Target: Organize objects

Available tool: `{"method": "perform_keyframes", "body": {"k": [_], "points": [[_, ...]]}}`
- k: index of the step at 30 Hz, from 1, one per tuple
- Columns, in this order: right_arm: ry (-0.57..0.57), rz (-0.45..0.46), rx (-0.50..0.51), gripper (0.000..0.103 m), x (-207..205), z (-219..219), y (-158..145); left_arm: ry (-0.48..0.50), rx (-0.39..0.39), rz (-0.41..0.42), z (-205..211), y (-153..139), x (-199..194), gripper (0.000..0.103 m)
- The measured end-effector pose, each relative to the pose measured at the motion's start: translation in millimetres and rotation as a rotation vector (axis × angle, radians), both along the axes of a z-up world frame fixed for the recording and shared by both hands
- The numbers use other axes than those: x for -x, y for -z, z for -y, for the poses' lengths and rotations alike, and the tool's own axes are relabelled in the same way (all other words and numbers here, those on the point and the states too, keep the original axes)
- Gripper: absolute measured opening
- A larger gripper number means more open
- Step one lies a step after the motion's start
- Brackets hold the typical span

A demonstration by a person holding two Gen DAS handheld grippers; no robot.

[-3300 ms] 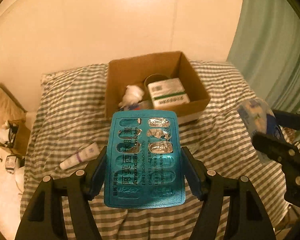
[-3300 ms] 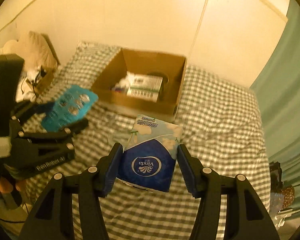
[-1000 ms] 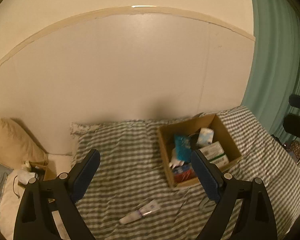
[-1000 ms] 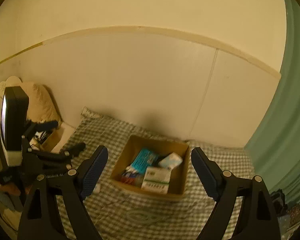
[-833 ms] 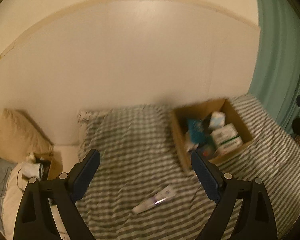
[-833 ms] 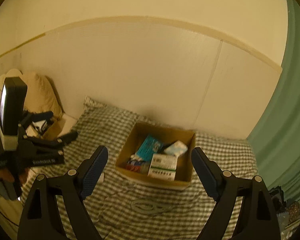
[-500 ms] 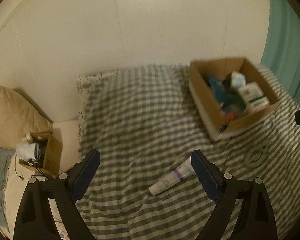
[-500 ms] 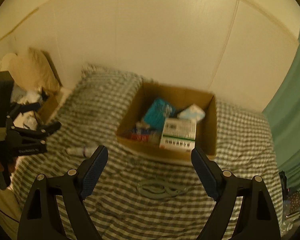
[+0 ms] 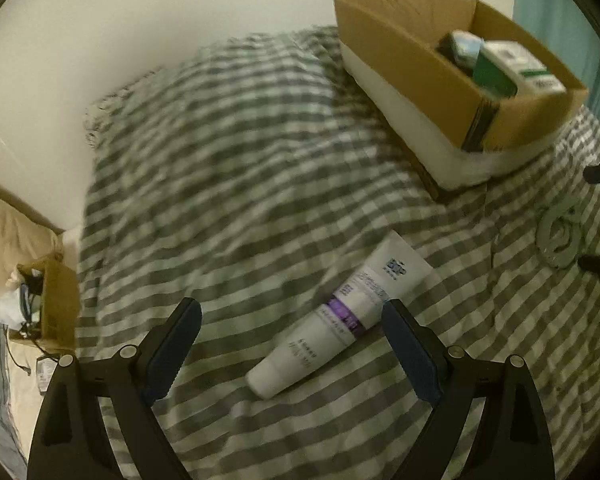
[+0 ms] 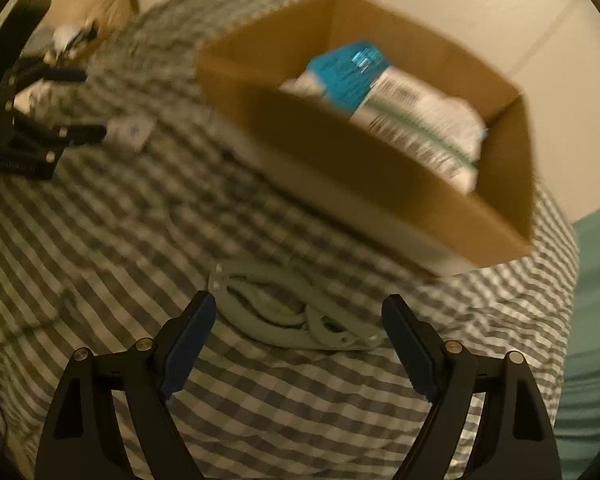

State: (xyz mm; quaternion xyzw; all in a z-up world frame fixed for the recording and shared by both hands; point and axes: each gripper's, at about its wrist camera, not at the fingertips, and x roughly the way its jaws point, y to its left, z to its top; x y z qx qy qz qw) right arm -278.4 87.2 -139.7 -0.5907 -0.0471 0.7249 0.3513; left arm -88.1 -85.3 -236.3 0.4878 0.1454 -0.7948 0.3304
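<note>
A white tube with a purple band (image 9: 340,316) lies on the checked bedspread, between and just ahead of the open, empty left gripper (image 9: 292,354). A pale coiled cable or strap (image 10: 296,308) lies on the bed between the fingers of the open, empty right gripper (image 10: 298,348); it also shows in the left wrist view (image 9: 560,236). A cardboard box (image 10: 384,176) beyond it holds a teal blister pack (image 10: 344,72) and a white carton (image 10: 424,120). The box (image 9: 424,64) sits at the upper right in the left wrist view.
A white wall runs behind the bed. A teal curtain (image 10: 592,280) hangs on the right. A small brown box with clutter (image 9: 44,300) stands beside the bed on the left, next to a tan pillow (image 9: 8,236). The left gripper (image 10: 24,136) shows in the right wrist view.
Both grippers have let go of their items, which now lie in the box, and have swung down close to the bed. The tube and the coil now lie right before them.
</note>
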Motion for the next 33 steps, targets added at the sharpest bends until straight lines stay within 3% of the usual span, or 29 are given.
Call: {"method": "perform_keyframes", "body": {"k": [4, 7, 10, 12, 15, 16, 17, 19, 24, 26, 33], "points": [[-0.091, 0.100, -0.005, 0.084, 6, -2, 23, -0.022, -0.028, 0.007, 5, 17, 10, 0.093], [-0.083, 0.109, 0.033, 0.084, 9, -12, 32, -0.018, -0.042, 0.009, 7, 25, 17, 0.088], [-0.059, 0.098, 0.074, 0.084, 9, -21, 35, 0.003, -0.069, -0.013, 7, 26, 21, 0.068], [-0.055, 0.087, 0.093, 0.083, 6, -21, 32, 0.024, -0.096, -0.040, 5, 22, 22, 0.044], [-0.063, 0.086, 0.092, 0.071, 3, -17, 25, 0.031, -0.109, -0.043, 0, 17, 21, 0.037], [-0.070, 0.077, 0.103, 0.048, 3, -14, 20, 0.028, -0.110, -0.042, -1, 16, 20, 0.036], [-0.072, 0.073, 0.121, 0.036, 3, -10, 18, 0.025, -0.114, -0.043, -3, 13, 19, 0.034], [-0.078, 0.107, 0.084, 0.028, 4, 1, 15, 0.005, -0.125, -0.041, -5, 8, 15, 0.030], [-0.093, 0.126, -0.013, 0.017, 1, 24, -2, -0.057, -0.126, -0.005, -13, -15, 9, 0.026], [-0.098, 0.134, -0.094, 0.014, 0, 34, -15, -0.082, -0.124, -0.002, -17, -25, 9, 0.025], [-0.062, 0.066, -0.189, 0.008, -19, 49, -63, -0.121, -0.093, -0.061, -36, -69, 12, 0.018]]}}
